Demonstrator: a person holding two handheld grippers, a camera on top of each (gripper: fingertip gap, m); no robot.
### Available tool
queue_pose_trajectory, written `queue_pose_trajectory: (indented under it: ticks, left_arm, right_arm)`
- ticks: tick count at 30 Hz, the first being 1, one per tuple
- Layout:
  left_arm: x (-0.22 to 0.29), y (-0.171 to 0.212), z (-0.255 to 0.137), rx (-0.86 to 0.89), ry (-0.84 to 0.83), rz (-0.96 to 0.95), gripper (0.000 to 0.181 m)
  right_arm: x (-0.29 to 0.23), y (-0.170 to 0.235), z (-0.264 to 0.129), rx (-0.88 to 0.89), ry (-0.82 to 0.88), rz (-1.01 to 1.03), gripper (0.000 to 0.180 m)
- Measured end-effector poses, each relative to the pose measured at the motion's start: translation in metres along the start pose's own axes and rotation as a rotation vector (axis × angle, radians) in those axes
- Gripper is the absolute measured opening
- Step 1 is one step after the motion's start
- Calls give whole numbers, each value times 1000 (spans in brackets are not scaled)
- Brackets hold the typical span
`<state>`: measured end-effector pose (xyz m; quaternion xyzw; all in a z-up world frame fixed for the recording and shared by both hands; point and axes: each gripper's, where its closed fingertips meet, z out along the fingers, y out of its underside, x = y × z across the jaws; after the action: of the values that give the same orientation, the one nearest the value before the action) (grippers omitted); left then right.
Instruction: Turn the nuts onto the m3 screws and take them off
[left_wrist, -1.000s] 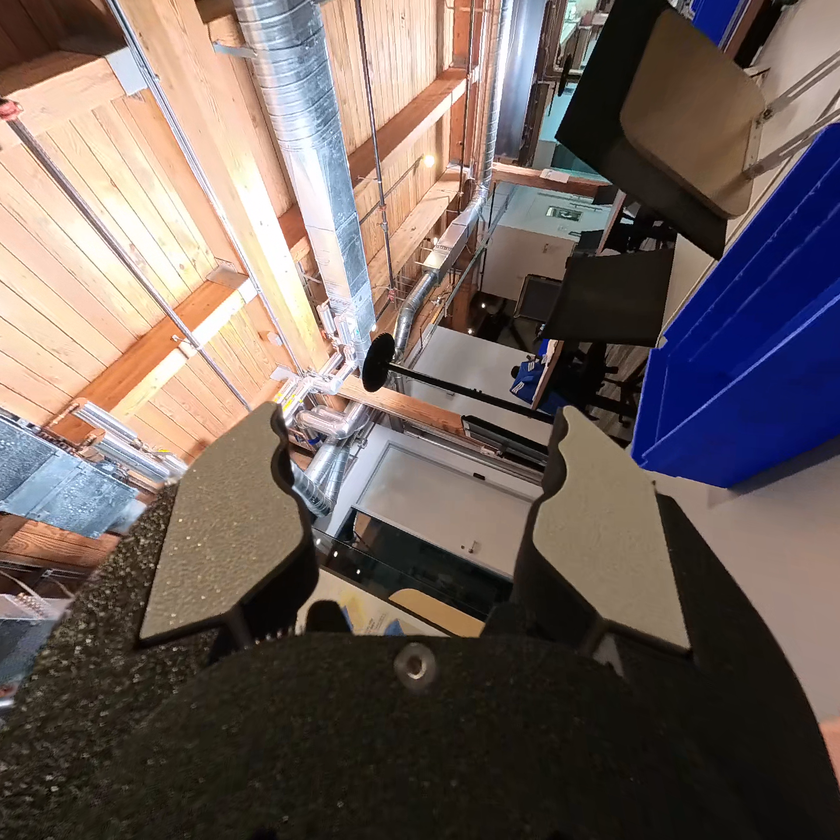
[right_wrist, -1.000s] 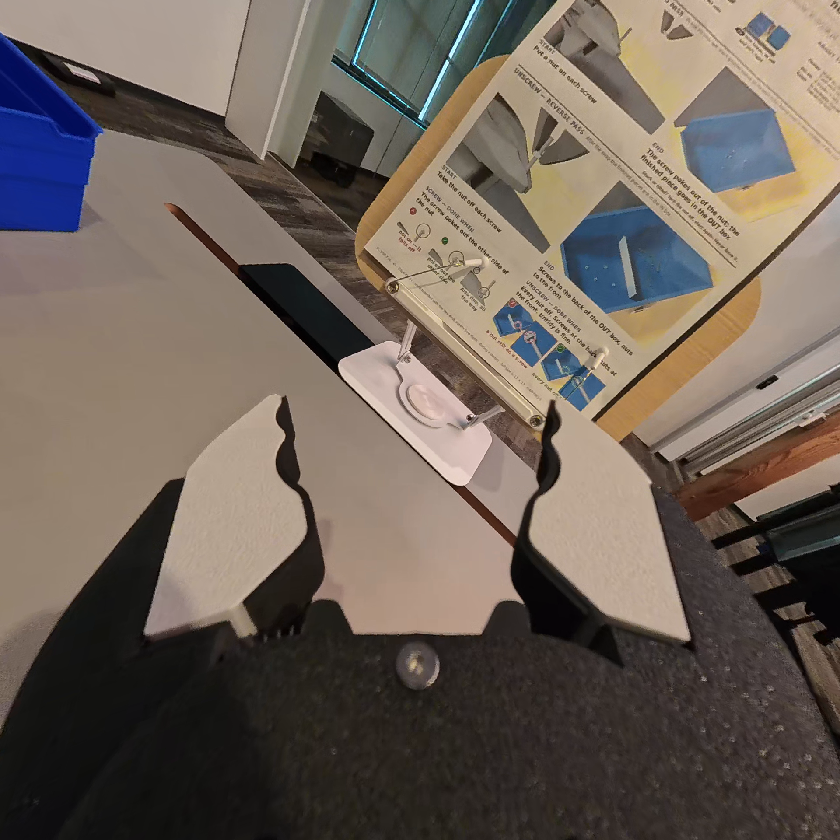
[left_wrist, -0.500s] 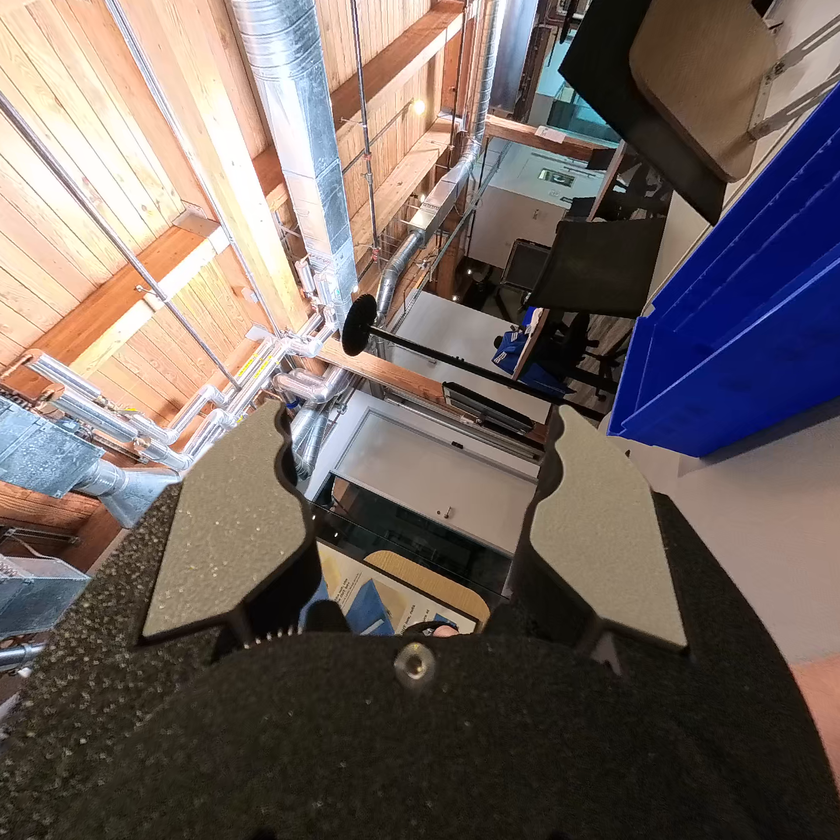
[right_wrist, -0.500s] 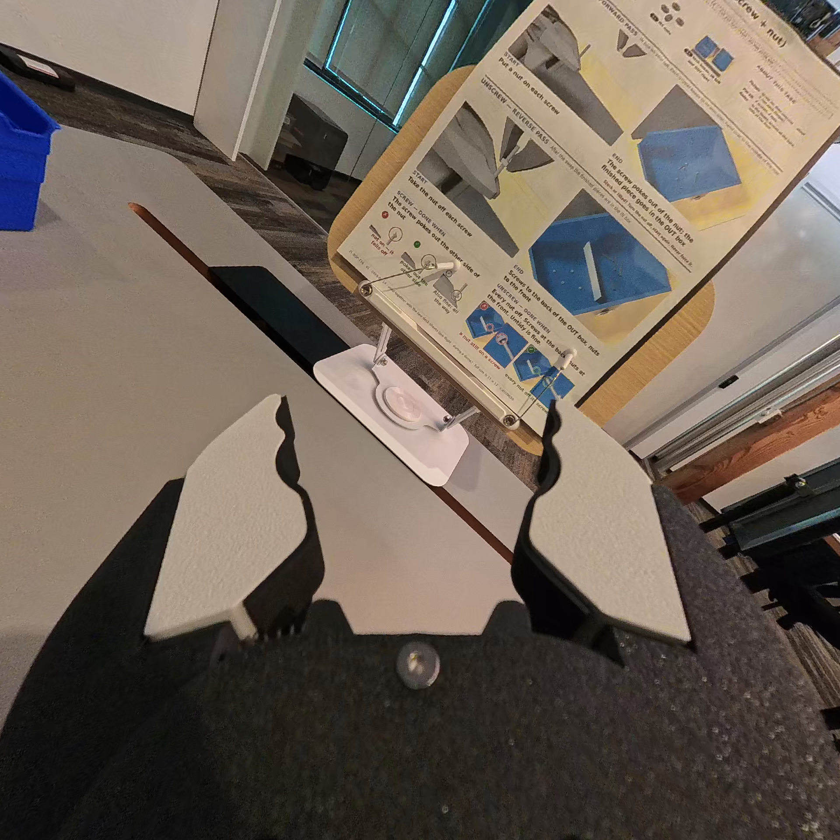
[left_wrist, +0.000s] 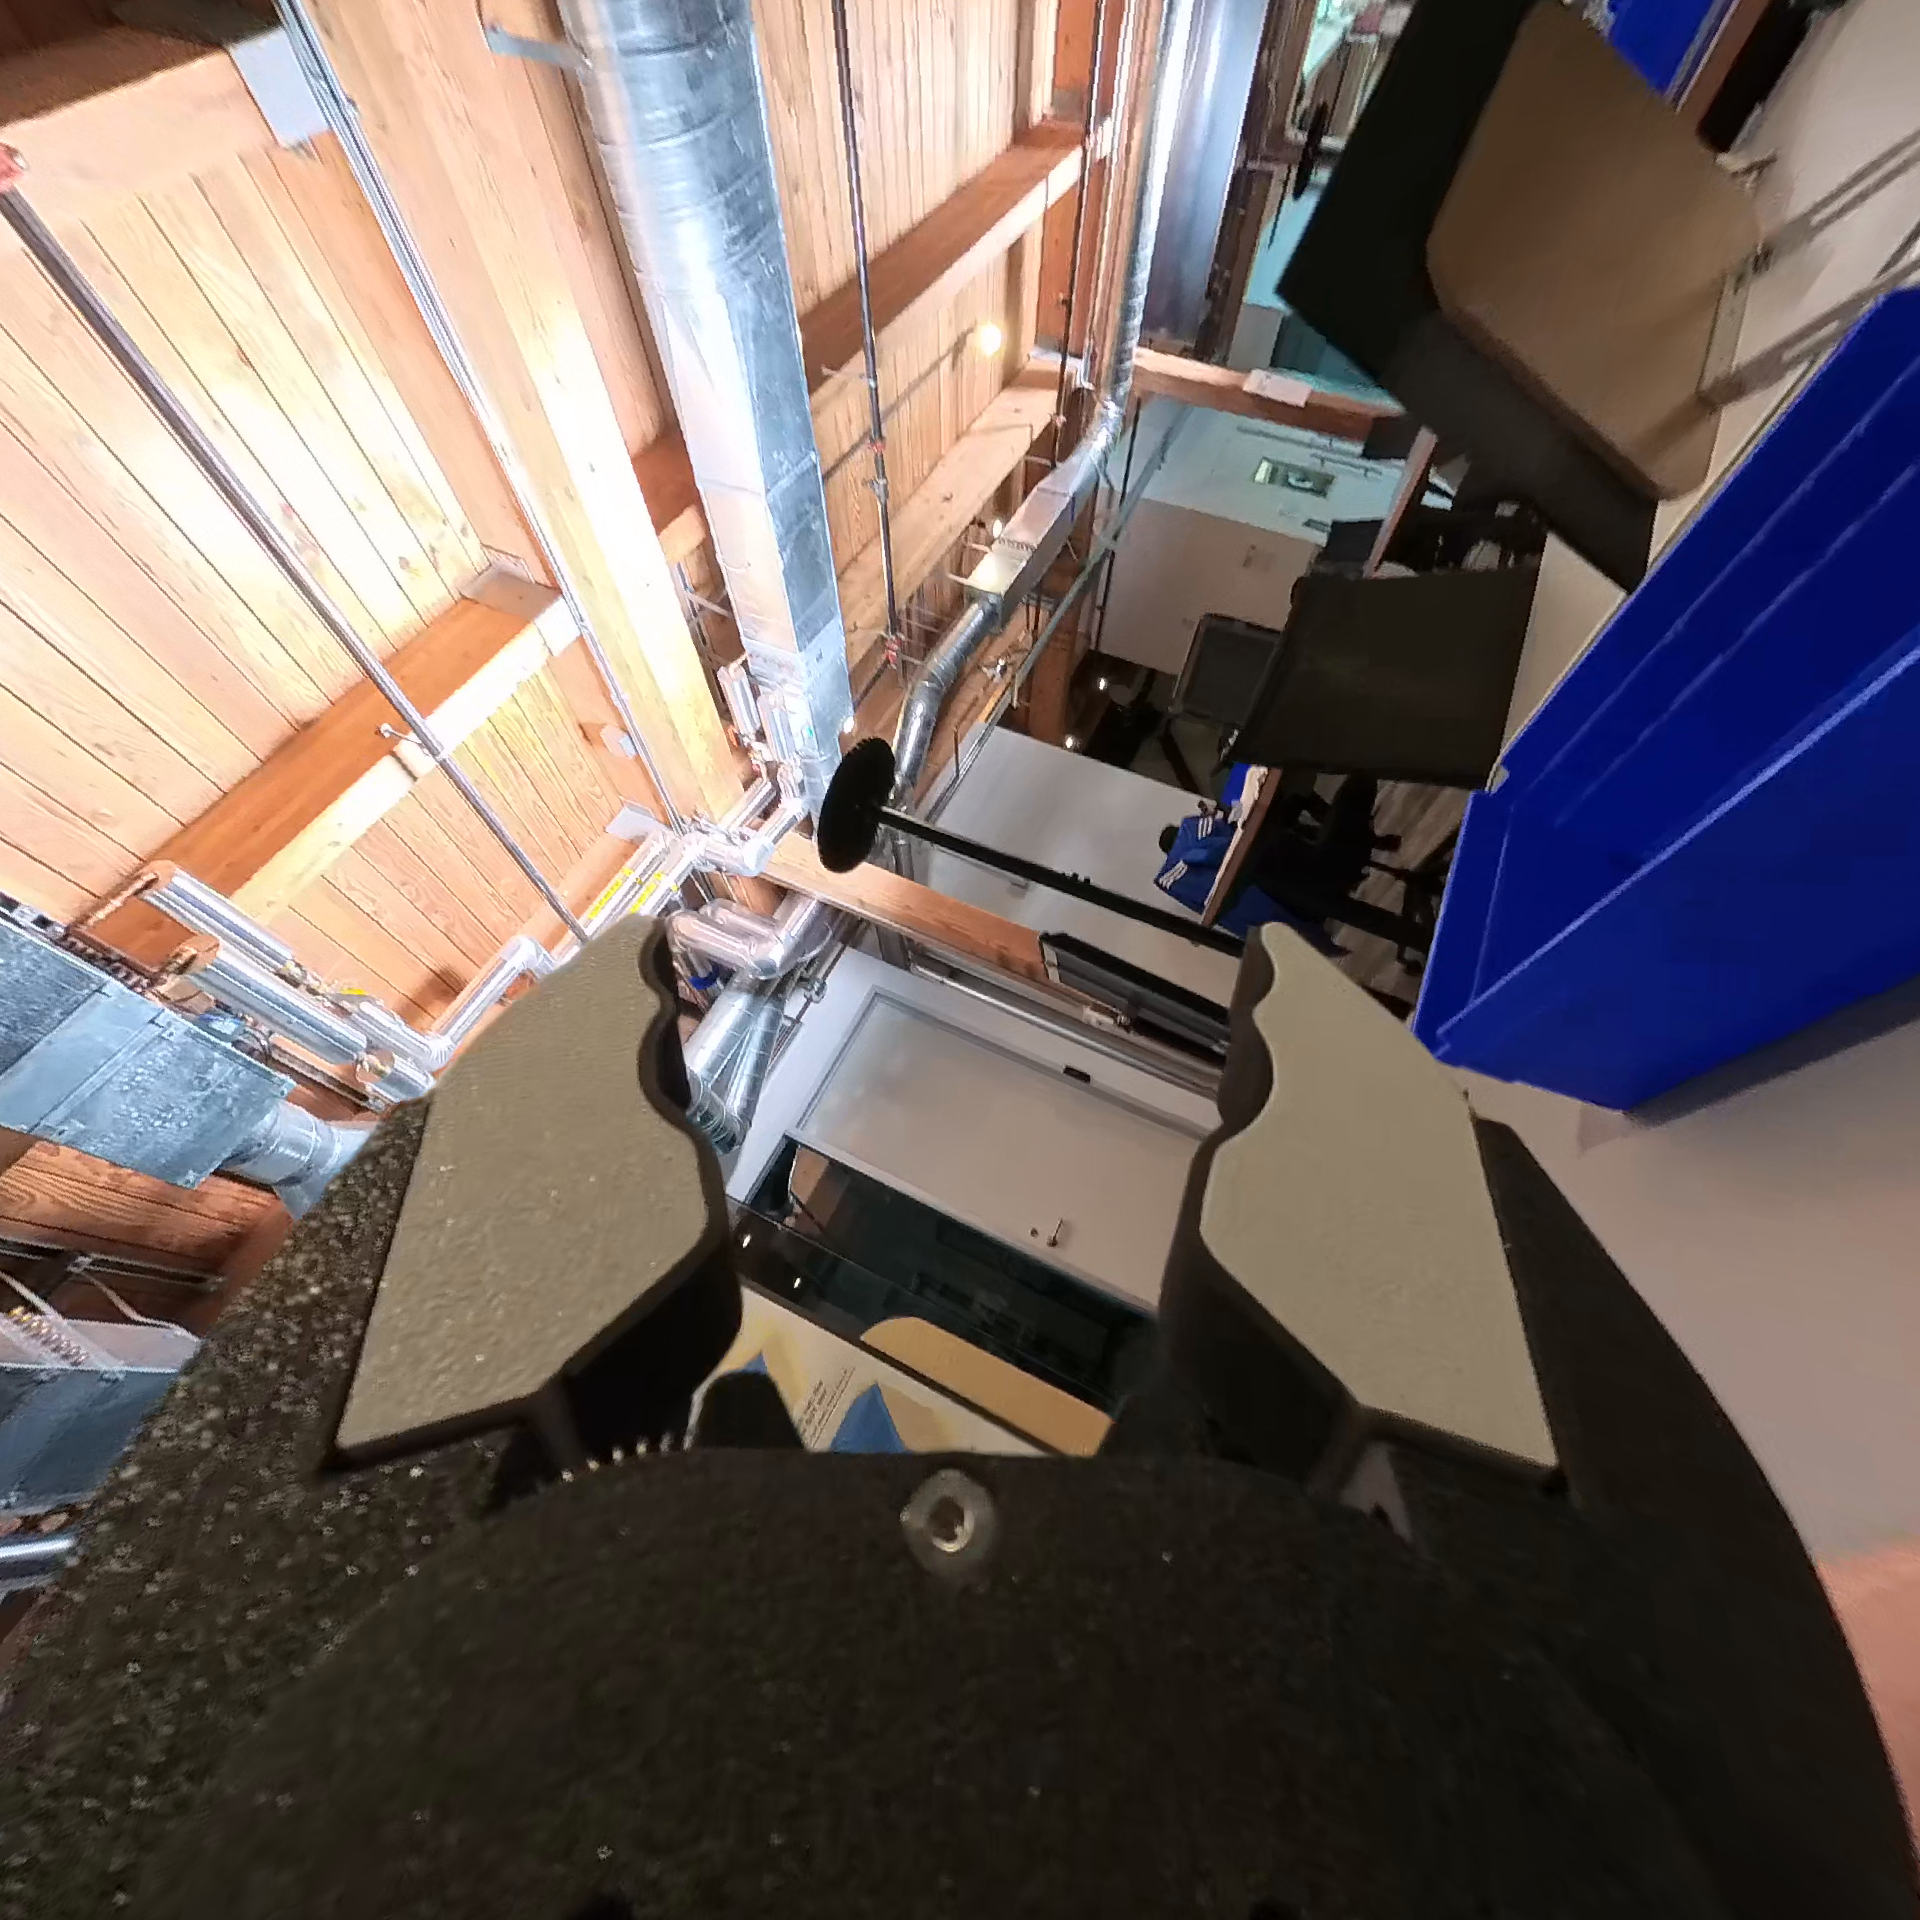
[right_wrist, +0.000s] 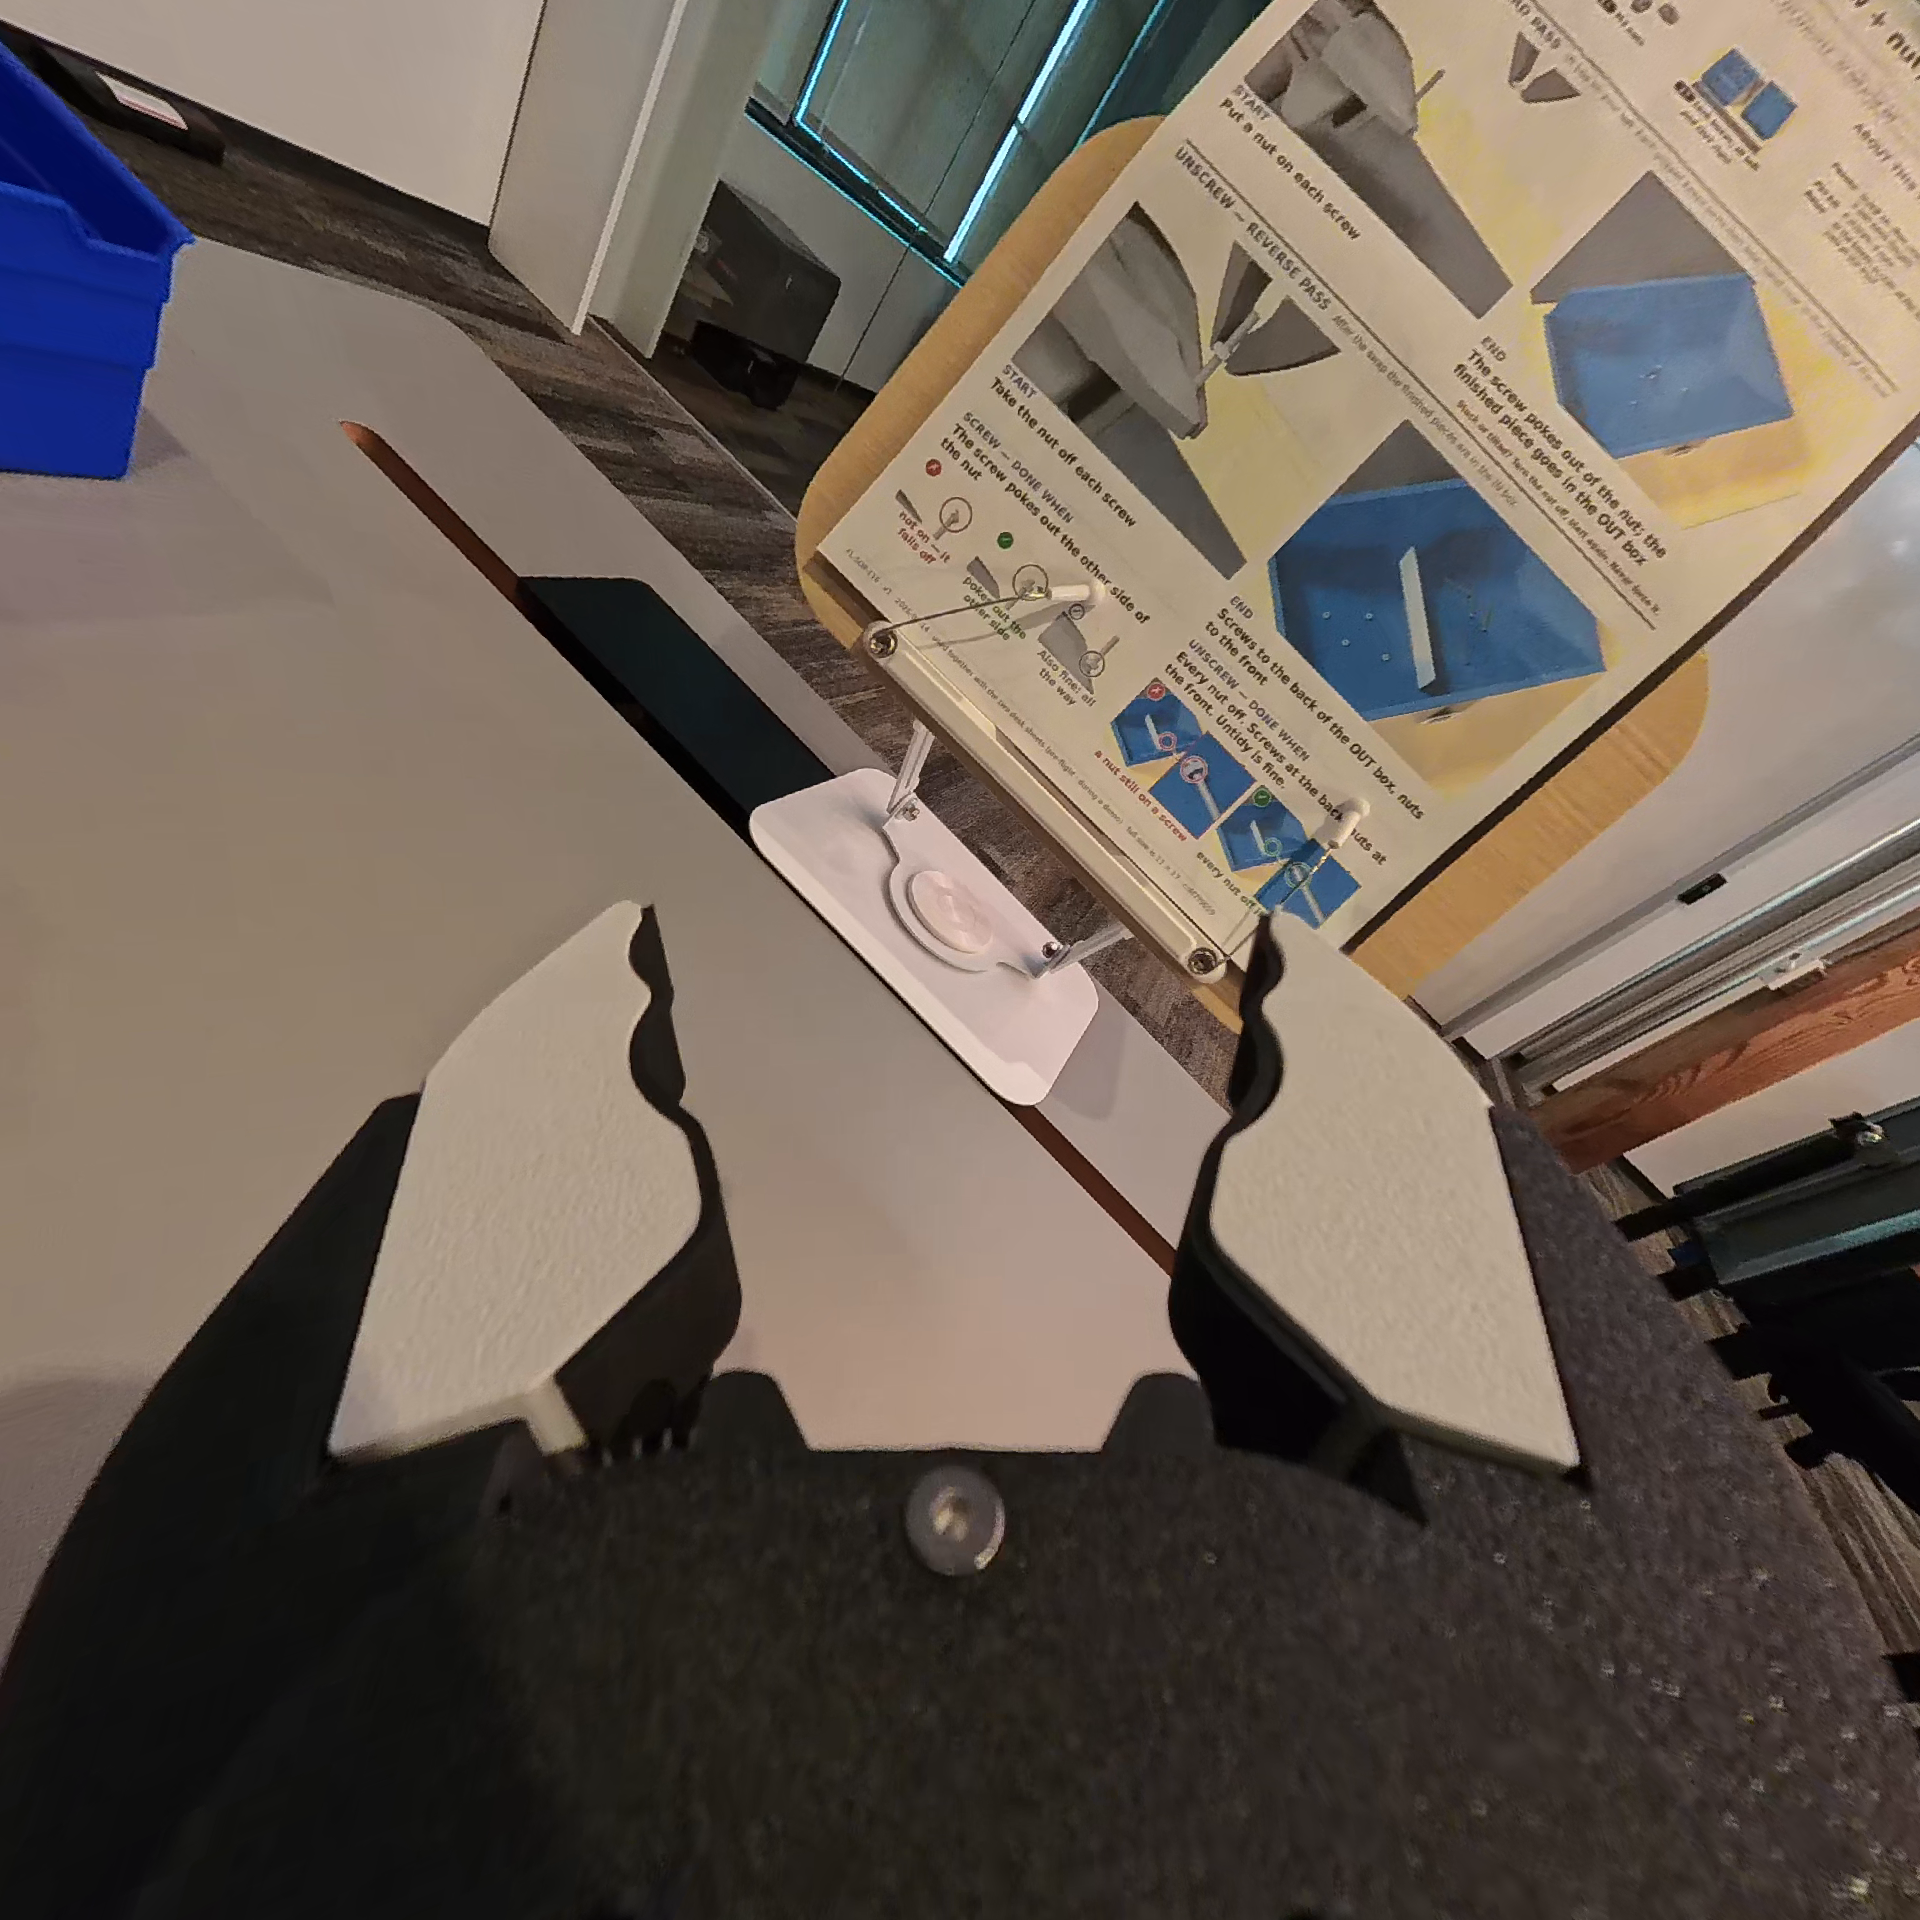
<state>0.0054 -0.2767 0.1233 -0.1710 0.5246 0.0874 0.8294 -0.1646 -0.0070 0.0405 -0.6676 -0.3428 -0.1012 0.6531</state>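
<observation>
Right now both empty: left hand-held gripper (left_wrist: 951, 1049) wide, tipped at ceiling; right hand-held gripper (right_wrist: 951, 1039) wide over grey surface (right_wrist: 260, 831). No nuts/screws visible, prob. in blue bins (left_wrist: 1704, 810) — level both w/ bins first.

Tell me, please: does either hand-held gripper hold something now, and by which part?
Nothing is held. The left hand-held gripper and the right hand-held gripper are both open, with only empty space between the fingers.

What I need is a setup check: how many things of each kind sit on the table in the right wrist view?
Blue bin stack: 1
White stand: 1
Poster held on that stand: 1
Total: 3
</observation>
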Motion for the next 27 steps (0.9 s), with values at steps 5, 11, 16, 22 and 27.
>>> queue_pose_trajectory:
  ticks: [5,11,16,22,27]
  left_arm:
    - [-4,-4,-4,-15,1,-27,103]
    - [-78,75,-33,-249,-177,-215,100]
    - [-153,185,-109,-524,-385,-454,98]
    - [-187,276,-230,-765,-503,-688,80]
    - [-210,309,-329,-866,-557,-830,65]
  right_arm:
    - [0,6,2,-15,-9,10,104]
    - [9,37,14,-85,-18,84,102]
    - [21,78,25,-153,-49,236,98]
    - [24,91,27,-143,-122,420,95]
    - [20,76,22,-64,-208,527,90]
